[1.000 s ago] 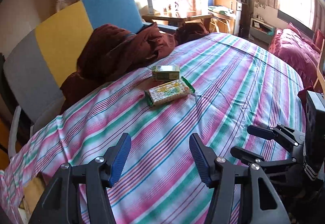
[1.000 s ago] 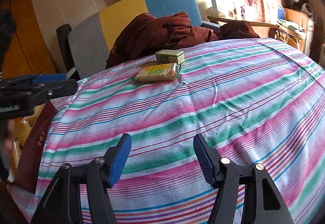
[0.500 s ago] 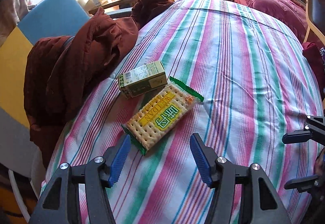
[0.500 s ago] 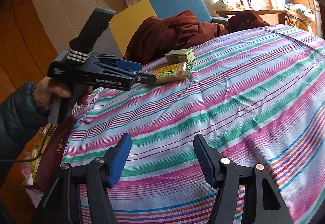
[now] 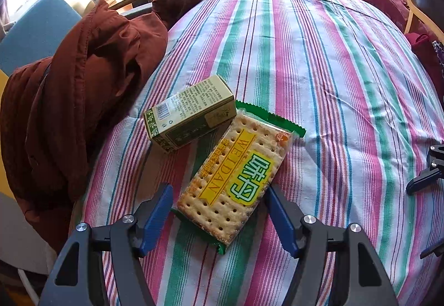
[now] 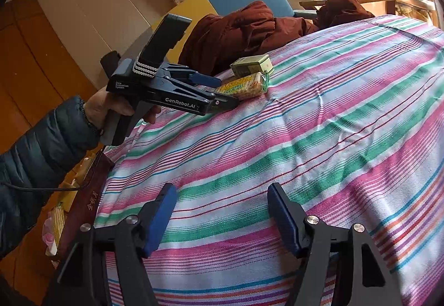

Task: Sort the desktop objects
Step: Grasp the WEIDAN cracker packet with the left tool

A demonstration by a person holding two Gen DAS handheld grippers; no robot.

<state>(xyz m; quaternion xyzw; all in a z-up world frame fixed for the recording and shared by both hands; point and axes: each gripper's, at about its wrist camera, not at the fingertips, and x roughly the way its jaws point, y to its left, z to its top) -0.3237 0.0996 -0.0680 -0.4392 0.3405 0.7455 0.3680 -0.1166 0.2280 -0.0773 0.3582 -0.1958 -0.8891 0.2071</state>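
Crinkly clear film wraps the cracker packet [image 5: 236, 175], which lies on the striped tablecloth [image 5: 319, 70] near the table's left edge, its far corner touching a small green-and-cream carton [image 5: 191, 114]. The left gripper [image 5: 219, 220] stands wide open with the packet's near end between its blue pads [image 5: 155, 218], closed on nothing yet. The packet looks light and slick, and its crackers would likely snap under a hard pinch, so a gentle grip across the short width, on the flat stack and not the green crimped ends, seems wisest. The right gripper [image 6: 222, 218] hovers open and empty over bare cloth, well apart. The carton's print is too small to read, and a dark red garment [image 5: 72, 100] hides the chair seat behind.
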